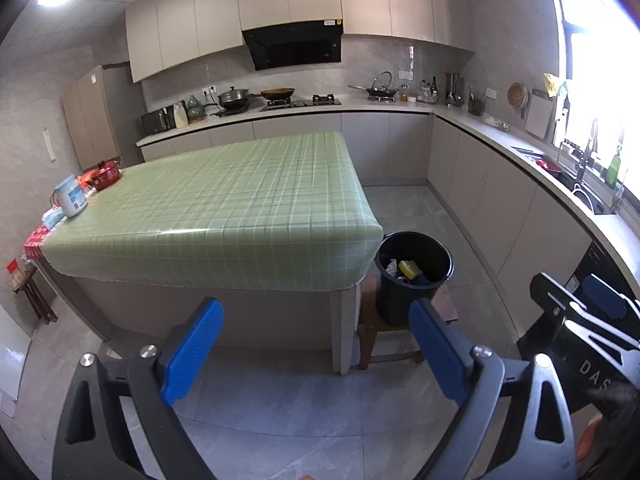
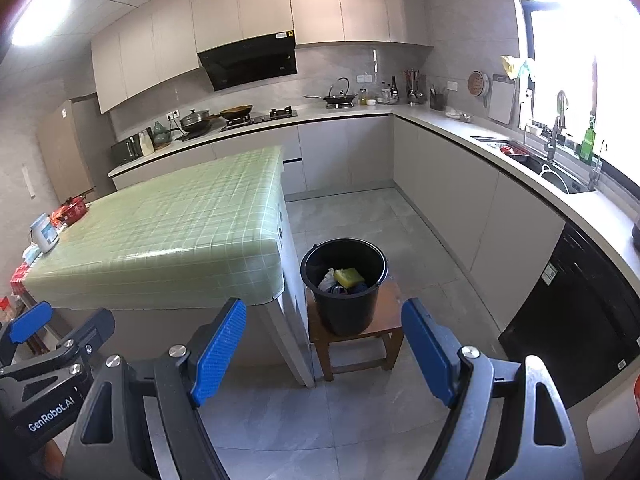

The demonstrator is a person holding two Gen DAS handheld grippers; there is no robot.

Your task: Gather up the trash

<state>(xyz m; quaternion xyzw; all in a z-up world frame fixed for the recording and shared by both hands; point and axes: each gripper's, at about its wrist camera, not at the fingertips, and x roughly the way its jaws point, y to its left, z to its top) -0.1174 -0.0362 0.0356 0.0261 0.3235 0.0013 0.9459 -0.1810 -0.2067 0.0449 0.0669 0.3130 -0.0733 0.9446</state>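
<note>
2 grippers, left [image 1: 316, 348] and right [image 2: 324, 346], hang wide open and empty; the bucket [image 2: 344, 280] holding collected trash sits on a stool ahead, nearer the right one.

In my right wrist view the bucket [image 2: 344, 286] stands on a stool [image 2: 356, 336] at lower centre, just right of the table [image 2: 160, 232]. Trash [image 2: 346, 278] lies in it. A jug [image 2: 44, 233] sits at the table's left edge. Counters run behind and along the right, the sink [image 2: 560, 178] at right.
</note>
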